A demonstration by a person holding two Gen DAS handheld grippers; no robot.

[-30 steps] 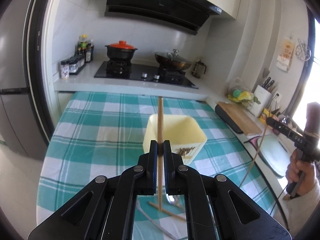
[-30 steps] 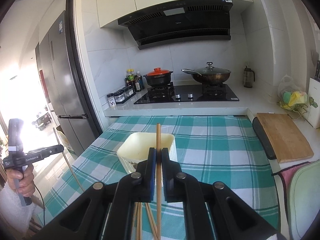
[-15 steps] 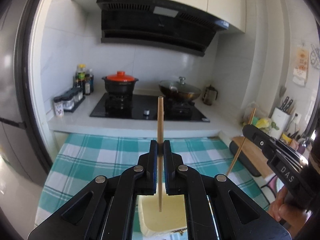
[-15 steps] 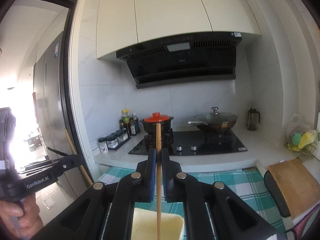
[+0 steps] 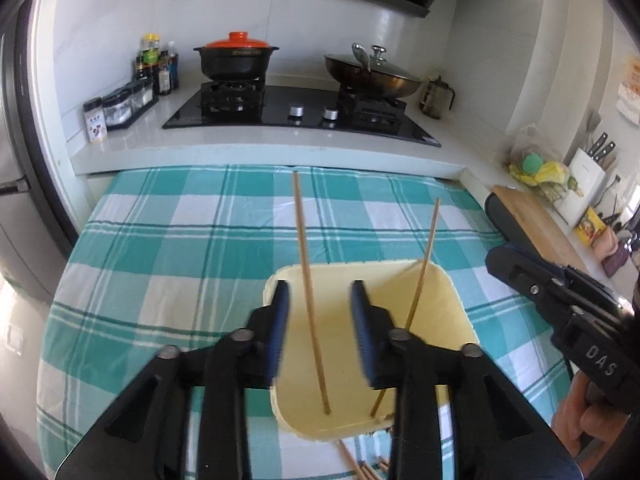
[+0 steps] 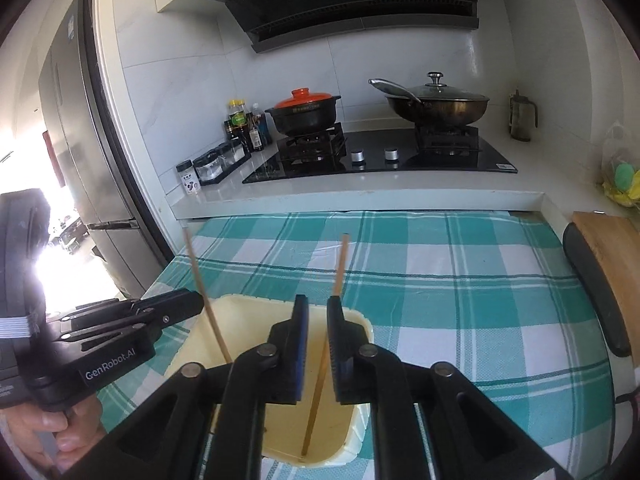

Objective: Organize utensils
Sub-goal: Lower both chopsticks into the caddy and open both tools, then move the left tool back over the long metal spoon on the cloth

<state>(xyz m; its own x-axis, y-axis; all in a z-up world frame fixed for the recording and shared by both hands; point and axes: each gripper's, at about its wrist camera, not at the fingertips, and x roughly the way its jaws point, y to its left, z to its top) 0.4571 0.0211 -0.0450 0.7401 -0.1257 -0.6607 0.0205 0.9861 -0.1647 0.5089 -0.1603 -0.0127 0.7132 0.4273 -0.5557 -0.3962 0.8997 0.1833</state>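
Observation:
A pale yellow square container (image 5: pixel 452 292) (image 6: pixel 356 440) stands on the checked tablecloth. Two wooden chopsticks stand in it. One chopstick (image 5: pixel 308 280) (image 6: pixel 204 292) rises between the open jaws of my left gripper (image 5: pixel 319 298), touching neither pad. The other chopstick (image 5: pixel 424 264) (image 6: pixel 326 344) rises between the slightly open jaws of my right gripper (image 6: pixel 317 310), loose. The right gripper also shows at the right of the left wrist view (image 5: pixel 560 304); the left gripper shows at the left of the right wrist view (image 6: pixel 120 328).
More chopsticks (image 5: pixel 360 466) lie on the teal checked tablecloth (image 5: pixel 180 248) in front of the container. Behind the table is a counter with a stove (image 5: pixel 300 112), a red-lidded pot (image 5: pixel 236 56) and a wok (image 5: pixel 372 74). A cutting board (image 5: pixel 536 224) lies right.
Both grippers have come down over the container and opened, letting go of their chopsticks, which now stand inside it.

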